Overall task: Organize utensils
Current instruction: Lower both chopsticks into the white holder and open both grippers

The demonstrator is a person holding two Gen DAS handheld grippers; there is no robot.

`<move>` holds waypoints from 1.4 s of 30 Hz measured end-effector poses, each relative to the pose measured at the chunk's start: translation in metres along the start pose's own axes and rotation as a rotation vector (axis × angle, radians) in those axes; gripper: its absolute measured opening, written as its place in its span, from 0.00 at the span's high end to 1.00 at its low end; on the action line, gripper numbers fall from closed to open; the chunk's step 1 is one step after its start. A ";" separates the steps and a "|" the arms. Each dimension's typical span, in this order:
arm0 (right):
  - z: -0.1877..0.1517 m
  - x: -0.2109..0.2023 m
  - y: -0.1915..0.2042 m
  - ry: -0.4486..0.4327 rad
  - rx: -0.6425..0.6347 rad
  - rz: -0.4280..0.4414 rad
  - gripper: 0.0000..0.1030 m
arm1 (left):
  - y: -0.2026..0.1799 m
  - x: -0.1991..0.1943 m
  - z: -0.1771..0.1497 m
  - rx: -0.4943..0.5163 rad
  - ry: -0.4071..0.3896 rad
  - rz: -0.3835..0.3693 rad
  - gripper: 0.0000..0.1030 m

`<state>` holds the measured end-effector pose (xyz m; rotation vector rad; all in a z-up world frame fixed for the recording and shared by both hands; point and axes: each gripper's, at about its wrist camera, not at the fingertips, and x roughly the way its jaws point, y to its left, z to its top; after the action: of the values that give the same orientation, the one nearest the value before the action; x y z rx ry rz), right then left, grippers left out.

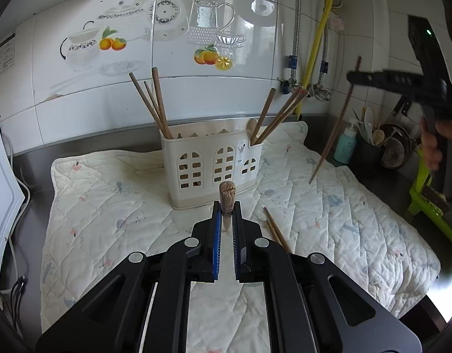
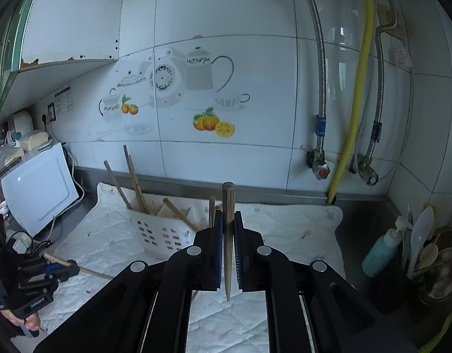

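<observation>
A cream plastic utensil holder [image 1: 214,164] stands on a white quilted mat [image 1: 108,206]; it also shows in the right wrist view [image 2: 164,234]. Brown chopsticks lean in its left end [image 1: 155,103] and right end [image 1: 279,114]. My left gripper [image 1: 227,209] is shut on a light wooden chopstick [image 1: 227,197], held just in front of the holder. My right gripper [image 2: 228,220] is shut on a brown chopstick [image 2: 227,235], held upright above the mat, right of the holder; it shows in the left wrist view [image 1: 334,129]. Two chopsticks [image 1: 276,229] lie on the mat.
A white appliance [image 2: 40,185] stands at the counter's left. At the right are a teal soap bottle [image 2: 381,253], a dark pot of spoons [image 2: 443,267] and a green rack [image 1: 431,206]. Pipes and a yellow hose [image 2: 355,111] run down the tiled wall.
</observation>
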<state>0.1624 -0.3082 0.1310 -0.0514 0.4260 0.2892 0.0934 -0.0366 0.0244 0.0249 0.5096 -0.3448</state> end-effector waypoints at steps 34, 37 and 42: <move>0.040 0.129 0.014 0.074 -0.021 0.053 0.80 | 0.015 0.006 0.149 0.044 -0.273 0.088 0.95; 0.039 0.116 0.012 0.044 -0.030 0.045 0.77 | 0.017 0.014 0.165 0.043 -0.303 0.111 0.95; 0.031 0.088 0.008 -0.004 -0.040 0.042 0.71 | 0.017 0.031 0.186 0.032 -0.330 0.131 0.95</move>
<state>0.2491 -0.2742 0.1234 -0.0813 0.4176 0.3388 0.2129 -0.0503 0.1705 0.0310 0.1749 -0.2228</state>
